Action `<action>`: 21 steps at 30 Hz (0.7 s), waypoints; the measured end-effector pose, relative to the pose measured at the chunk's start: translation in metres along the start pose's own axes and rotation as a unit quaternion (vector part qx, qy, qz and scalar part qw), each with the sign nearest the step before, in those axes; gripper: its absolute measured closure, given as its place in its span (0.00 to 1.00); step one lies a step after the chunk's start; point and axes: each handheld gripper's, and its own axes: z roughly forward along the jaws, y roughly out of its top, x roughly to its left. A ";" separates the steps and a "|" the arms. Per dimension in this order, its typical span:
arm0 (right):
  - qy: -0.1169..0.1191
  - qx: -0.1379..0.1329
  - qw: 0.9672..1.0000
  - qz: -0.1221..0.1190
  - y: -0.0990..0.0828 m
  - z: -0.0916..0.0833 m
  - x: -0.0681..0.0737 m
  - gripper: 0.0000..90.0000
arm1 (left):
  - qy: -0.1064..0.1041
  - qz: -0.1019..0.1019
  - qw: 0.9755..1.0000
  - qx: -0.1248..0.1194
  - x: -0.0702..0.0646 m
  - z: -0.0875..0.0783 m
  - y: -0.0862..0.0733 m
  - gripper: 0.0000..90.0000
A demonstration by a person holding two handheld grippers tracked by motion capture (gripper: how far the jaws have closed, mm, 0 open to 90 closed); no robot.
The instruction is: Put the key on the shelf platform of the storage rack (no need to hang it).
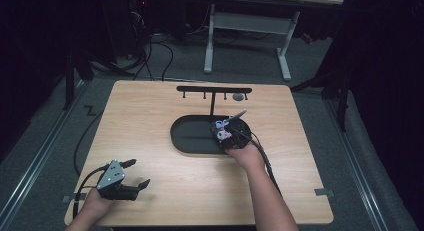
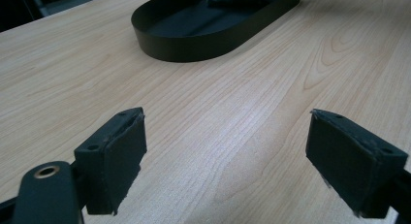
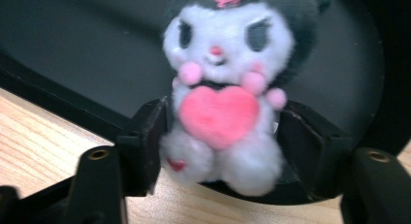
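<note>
A small plush toy, white with a dark hood and a pink heart on its chest, sits upright at the right end of the black oval tray. My right gripper reaches over the tray's near rim. In the right gripper view the toy's body stands between the jaws of this gripper, which are spread about as wide as the toy without squeezing it. My left gripper rests at the table's front left, open, with bare wood between its pads. The tray lies ahead of it.
A black T-shaped rack with small hooks stands behind the tray, with a grey disc beside it. The wooden table ends close in front of both hands. A cable trails along the right forearm.
</note>
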 end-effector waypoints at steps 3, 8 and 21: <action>0.001 -0.009 1.000 0.004 -0.001 -0.007 0.000 0.35 | 0.000 0.000 1.000 0.001 0.000 0.000 0.000 0.17; -0.004 -0.029 1.000 0.002 -0.005 -0.018 0.000 0.33 | 0.001 0.003 1.000 0.001 0.000 0.000 0.000 0.17; -0.008 -0.075 0.997 -0.016 -0.031 -0.040 -0.001 0.32 | 0.001 0.003 1.000 0.003 0.000 0.000 0.000 0.17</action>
